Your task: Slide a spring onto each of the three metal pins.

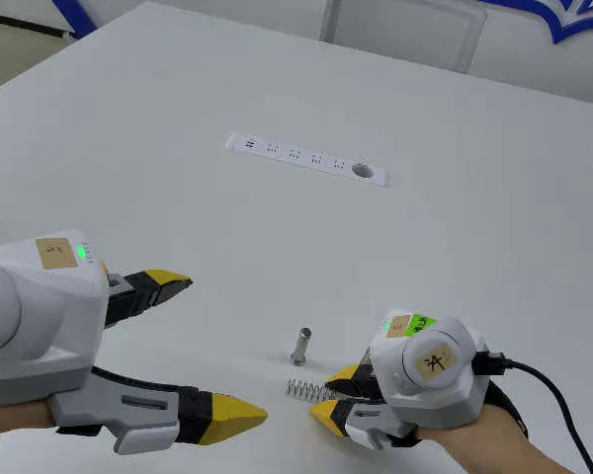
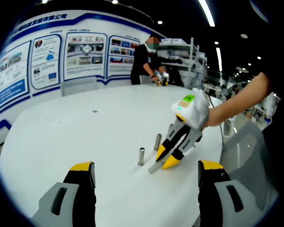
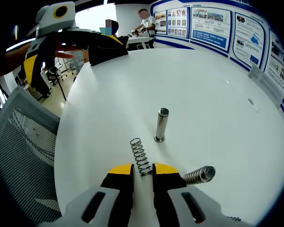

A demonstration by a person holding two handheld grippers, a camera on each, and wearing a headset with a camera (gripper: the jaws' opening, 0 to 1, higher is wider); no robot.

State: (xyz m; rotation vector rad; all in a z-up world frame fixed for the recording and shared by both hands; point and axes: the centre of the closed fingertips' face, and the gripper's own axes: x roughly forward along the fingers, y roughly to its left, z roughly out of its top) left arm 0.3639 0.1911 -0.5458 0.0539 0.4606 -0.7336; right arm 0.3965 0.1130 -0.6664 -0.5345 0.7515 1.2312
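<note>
The right tool [image 1: 334,395] is seen narrowed, with the near end of a loose spring [image 1: 309,390] pinched between its yellow tips. The rest of the spring is laid out along the white counter [image 1: 455,247], pointing away from the tool. Near the spring's far end a bare pin [image 1: 301,346] is stood upright on the counter, apart from the spring, with bare counter between the two.

In the right gripper view a second pin [image 3: 199,175], with coils wound round its shaft, is found just beside the right-hand tip of the right tool. Whether it stands or lies cannot be told.

The left tool [image 1: 203,348] is held wide apart near the front of the counter, well to the left of the spring and the bare pin.

A black cable [image 1: 544,380] is run from the body of the right tool towards the counter's near right corner. A white power strip [image 1: 306,158] is laid farther back on the counter, well apart from the work. A pale chair [image 1: 405,30] is set at the far edge, and a grey mesh chair [image 3: 23,142] is seen at the counter's side in the right gripper view. A person in dark clothes [image 2: 149,61] is seen beyond the counter in the left gripper view, before blue-edged wall boards [image 2: 52,61].
</note>
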